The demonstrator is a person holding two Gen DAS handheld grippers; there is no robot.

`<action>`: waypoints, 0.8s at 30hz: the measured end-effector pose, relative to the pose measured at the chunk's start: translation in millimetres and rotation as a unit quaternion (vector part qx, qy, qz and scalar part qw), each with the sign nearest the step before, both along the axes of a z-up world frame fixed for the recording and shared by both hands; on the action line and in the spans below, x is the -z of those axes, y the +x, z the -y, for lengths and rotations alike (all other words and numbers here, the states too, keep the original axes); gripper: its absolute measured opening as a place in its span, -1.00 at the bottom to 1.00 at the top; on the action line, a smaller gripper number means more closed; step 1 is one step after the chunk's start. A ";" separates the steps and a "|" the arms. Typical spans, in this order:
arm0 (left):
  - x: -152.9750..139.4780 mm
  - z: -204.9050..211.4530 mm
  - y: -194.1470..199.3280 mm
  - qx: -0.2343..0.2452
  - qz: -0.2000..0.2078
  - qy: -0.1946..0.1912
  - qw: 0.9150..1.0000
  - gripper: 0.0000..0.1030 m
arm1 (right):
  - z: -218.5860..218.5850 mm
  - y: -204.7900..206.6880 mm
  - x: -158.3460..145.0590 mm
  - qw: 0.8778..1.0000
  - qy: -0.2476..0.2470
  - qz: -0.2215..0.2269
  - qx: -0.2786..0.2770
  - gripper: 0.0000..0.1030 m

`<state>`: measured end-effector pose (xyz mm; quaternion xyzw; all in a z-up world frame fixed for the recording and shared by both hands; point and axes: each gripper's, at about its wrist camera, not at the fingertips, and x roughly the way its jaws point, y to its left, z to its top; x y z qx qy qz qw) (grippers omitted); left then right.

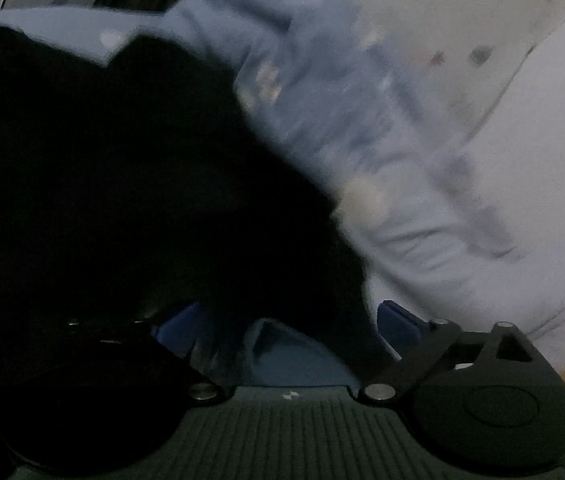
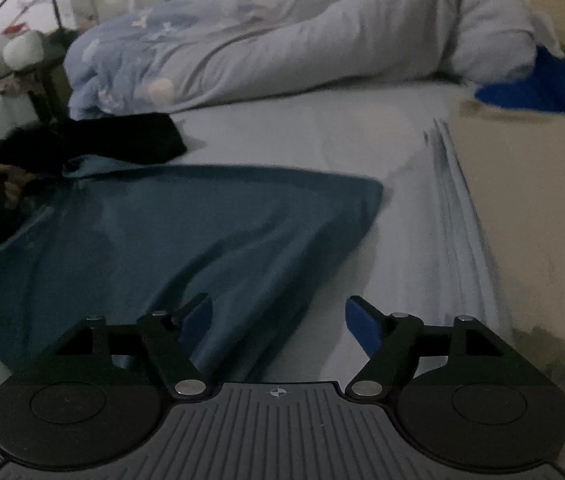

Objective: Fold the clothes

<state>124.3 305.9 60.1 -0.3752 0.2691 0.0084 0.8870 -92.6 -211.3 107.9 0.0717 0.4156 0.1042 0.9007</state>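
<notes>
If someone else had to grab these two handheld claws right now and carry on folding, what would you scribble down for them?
Right gripper: open, empty, hovering over the near edge of the teal garment.
Left gripper: blue fingers apart with teal cloth bunched between them; a black garment covers most of its view, so I cannot tell whether it grips.
Teal garment lies spread on the bed sheet, wrinkled, not neatly folded. The black garment sits at its far left corner, beside the rolled duvet.
Done: nothing finished that I can see.
Left: fold the teal piece, then the black one.
</notes>
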 end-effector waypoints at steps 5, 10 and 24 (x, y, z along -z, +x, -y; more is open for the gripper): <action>-29.6 -15.6 -83.9 0.032 0.004 0.024 0.999 1.00 | -3.0 -33.6 12.8 0.999 0.032 -0.023 0.031 0.49; -28.0 -28.8 -176.0 0.054 -0.027 0.032 0.998 1.00 | -15.0 -59.4 34.6 0.995 0.075 -0.048 0.034 0.49; 36.4 -31.0 -253.5 0.042 -0.102 -0.031 0.993 1.00 | 14.0 -90.3 32.2 0.995 0.015 -0.067 0.074 -0.96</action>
